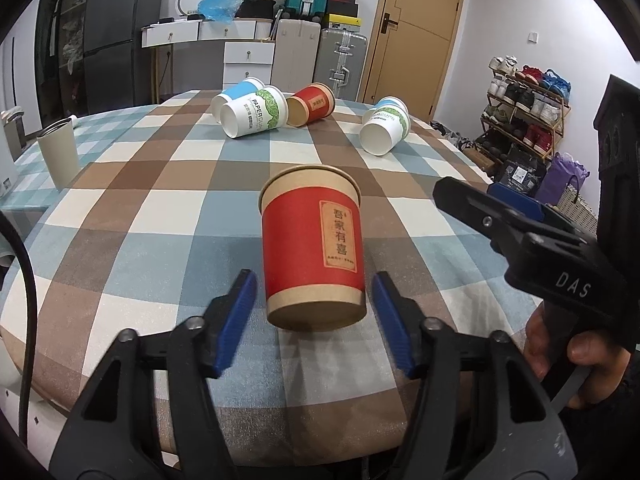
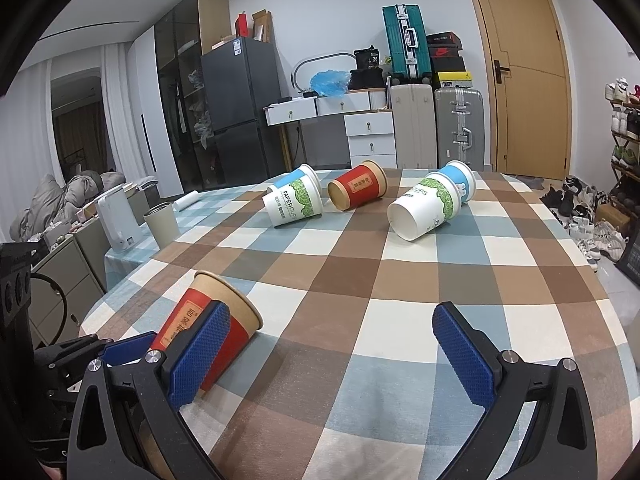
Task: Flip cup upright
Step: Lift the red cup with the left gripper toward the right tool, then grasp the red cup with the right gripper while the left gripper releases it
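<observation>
A red paper cup (image 1: 313,250) with a kraft rim and a label lies on its side on the checked tablecloth (image 1: 160,216), base toward me. My left gripper (image 1: 314,300) is open, its blue pads on either side of the cup's base, not touching. The cup also shows in the right wrist view (image 2: 208,320), low at the left, partly behind my right gripper's left finger. My right gripper (image 2: 332,344) is open and empty over the tablecloth (image 2: 360,264); it shows in the left wrist view (image 1: 500,216) right of the cup.
Several more cups lie on their sides at the far end: a white and green cup (image 1: 254,112), a red cup (image 1: 311,104), another white and green cup (image 1: 384,126). A grey tumbler (image 1: 58,152) stands at the left table edge. Suitcases and a shoe rack stand beyond.
</observation>
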Motion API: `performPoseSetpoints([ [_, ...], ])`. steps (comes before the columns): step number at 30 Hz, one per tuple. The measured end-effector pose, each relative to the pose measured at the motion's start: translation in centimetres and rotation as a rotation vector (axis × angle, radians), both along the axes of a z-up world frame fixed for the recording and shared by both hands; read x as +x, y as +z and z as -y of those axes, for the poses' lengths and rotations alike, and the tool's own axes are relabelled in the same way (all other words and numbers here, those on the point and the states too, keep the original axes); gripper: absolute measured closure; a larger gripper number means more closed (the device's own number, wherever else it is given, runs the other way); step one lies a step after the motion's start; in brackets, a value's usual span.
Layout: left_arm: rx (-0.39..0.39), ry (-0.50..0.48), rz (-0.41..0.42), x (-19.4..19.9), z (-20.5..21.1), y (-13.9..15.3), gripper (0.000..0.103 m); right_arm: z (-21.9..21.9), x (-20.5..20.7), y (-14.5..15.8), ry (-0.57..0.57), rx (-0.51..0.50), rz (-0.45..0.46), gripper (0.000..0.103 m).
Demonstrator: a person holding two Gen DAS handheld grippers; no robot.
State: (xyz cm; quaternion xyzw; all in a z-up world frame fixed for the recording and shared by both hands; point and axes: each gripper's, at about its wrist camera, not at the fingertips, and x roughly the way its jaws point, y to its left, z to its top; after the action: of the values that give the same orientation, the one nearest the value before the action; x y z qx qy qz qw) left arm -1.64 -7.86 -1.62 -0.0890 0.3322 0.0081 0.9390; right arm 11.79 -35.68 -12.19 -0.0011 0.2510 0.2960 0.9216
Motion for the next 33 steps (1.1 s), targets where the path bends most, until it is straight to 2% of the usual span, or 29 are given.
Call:
performPoseSetpoints([
  [1, -0.001, 0.002, 0.005, 0.0, -0.2, 0.1, 0.022, 0.1, 0.0, 0.0, 0.000, 0.000, -0.001, 0.000],
  [5, -0.006, 0.014, 0.054, -0.4, -1.3, 1.0, 0.019, 0.1, 0.2, -0.2, -0.002, 0.005, -0.022, 0.000],
  [8, -0.011, 0.039, 0.058, -0.1, -2.7, 1.4, 0.018, -0.1, 0.3, -0.2, 0.001, -0.007, -0.033, 0.000],
  [10, -0.026, 0.063, 0.061, 0.1, -4.0, 1.5, 0.014, -0.3, 0.4, -0.3, 0.004, -0.013, -0.045, 0.000],
  [13, -0.027, 0.084, 0.061, 0.3, -5.7, 1.6, 0.011, -0.6, 0.6, -0.3, 0.014, -0.006, -0.089, 0.000],
  [16, -0.028, 0.106, 0.069, 0.5, -7.2, 1.5, 0.001, -1.1, 1.0, -0.3, 0.030, 0.002, -0.134, 0.000],
  [25, -0.012, 0.124, 0.083, 1.2, -10.1, 0.7, 0.001, -3.5, 1.6, -0.5, 0.066, -0.030, -0.211, 0.000],
  [33, 0.029, 0.091, 0.094, 1.5, -10.3, -0.4, 0.001, -5.0, 2.3, -1.0, 0.090, -0.044, -0.284, 0.000],
])
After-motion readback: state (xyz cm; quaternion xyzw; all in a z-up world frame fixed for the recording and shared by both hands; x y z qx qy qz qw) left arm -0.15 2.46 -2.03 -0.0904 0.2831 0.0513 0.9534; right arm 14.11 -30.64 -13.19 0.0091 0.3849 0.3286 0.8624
